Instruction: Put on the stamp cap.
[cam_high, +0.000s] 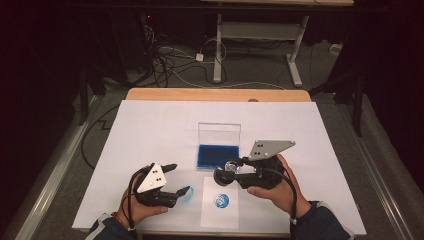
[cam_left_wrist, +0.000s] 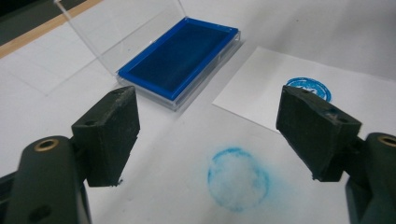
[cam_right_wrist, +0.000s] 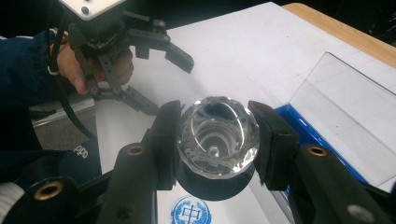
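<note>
A stamp with a faceted clear crystal knob (cam_right_wrist: 217, 137) and a dark round base is clamped between the pads of my right gripper (cam_right_wrist: 217, 140). In the high view that gripper (cam_high: 227, 175) holds the stamp (cam_high: 223, 176) just above a small white paper (cam_high: 220, 215) bearing a round blue print (cam_high: 221, 201). The blue ink pad (cam_high: 218, 155) lies in its case behind the paper, clear lid (cam_high: 219, 132) standing up. My left gripper (cam_high: 180, 178) is open and holds nothing, left of the paper, over a smudged blue ring (cam_left_wrist: 238, 179) on the table cover.
A white sheet (cam_high: 165, 130) covers the wooden table (cam_high: 215, 94). Beyond the far edge are floor cables (cam_high: 170, 60) and the legs of another table (cam_high: 217, 50). A metal rail (cam_high: 55, 165) runs along the left side.
</note>
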